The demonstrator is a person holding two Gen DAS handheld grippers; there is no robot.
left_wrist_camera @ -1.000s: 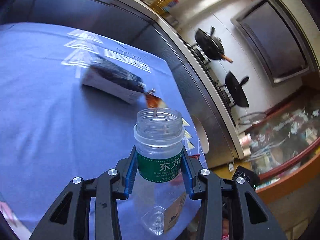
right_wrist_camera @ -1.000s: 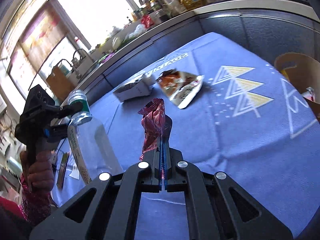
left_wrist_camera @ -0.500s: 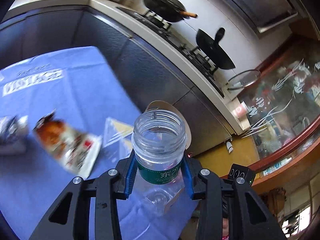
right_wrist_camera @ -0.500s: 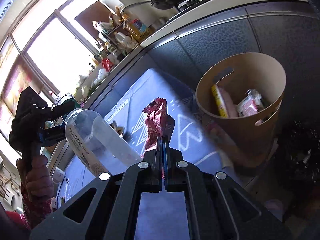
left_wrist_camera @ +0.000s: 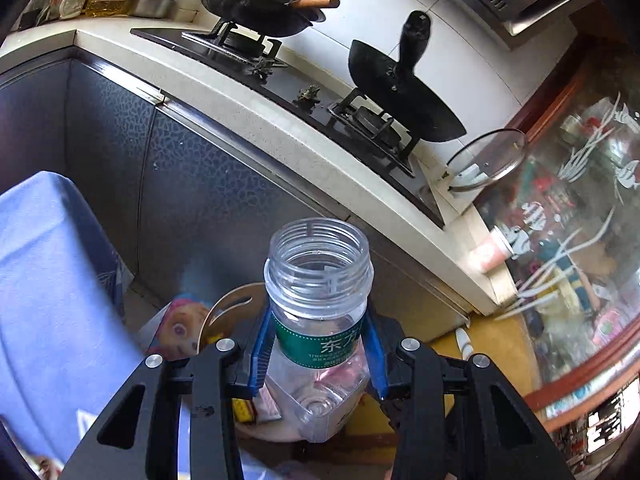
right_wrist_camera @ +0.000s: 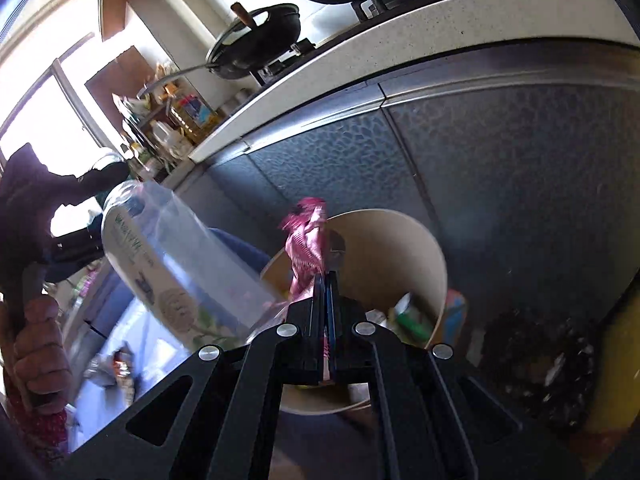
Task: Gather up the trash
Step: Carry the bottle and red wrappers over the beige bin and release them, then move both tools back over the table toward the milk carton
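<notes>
In the left wrist view, the left gripper (left_wrist_camera: 320, 354) pinched a clear plastic bottle (left_wrist_camera: 318, 280) by its neck, the blue pads pressed on either side of the green label band. The bottle was uncapped, its threaded mouth round and open, its thin body see-through. Directly below it sat a round tan bin (left_wrist_camera: 224, 312) with a slot handle cut in its wall; pinkish wrappers inside showed through the bottle. A smooth blue tablecloth (left_wrist_camera: 44, 280) hung at the left. Behind ran a speckled pale countertop (left_wrist_camera: 280, 120) over dark cabinet doors (left_wrist_camera: 192, 184) with a pebbled texture. On the black hob stood a lidded wok (left_wrist_camera: 260, 4) with a wooden handle and a second dark wok (left_wrist_camera: 400, 84); a glass lid (left_wrist_camera: 488, 156) leaned at the counter's end.

In the right wrist view, the right gripper (right_wrist_camera: 326, 280) had its fingers pressed together on a crumpled red foil wrapper (right_wrist_camera: 306, 240), which stood up above the tips, shiny and creased. It was held over the near rim of the tan bin (right_wrist_camera: 400, 248), a smooth cylindrical tub with some packaging lying inside. At the left, a hand (right_wrist_camera: 36, 356) gripped the other tool's black handle, and the transparent bottle (right_wrist_camera: 168, 264) slanted from it towards the bin. The pebbled cabinet front (right_wrist_camera: 500, 168) filled the background.
</notes>
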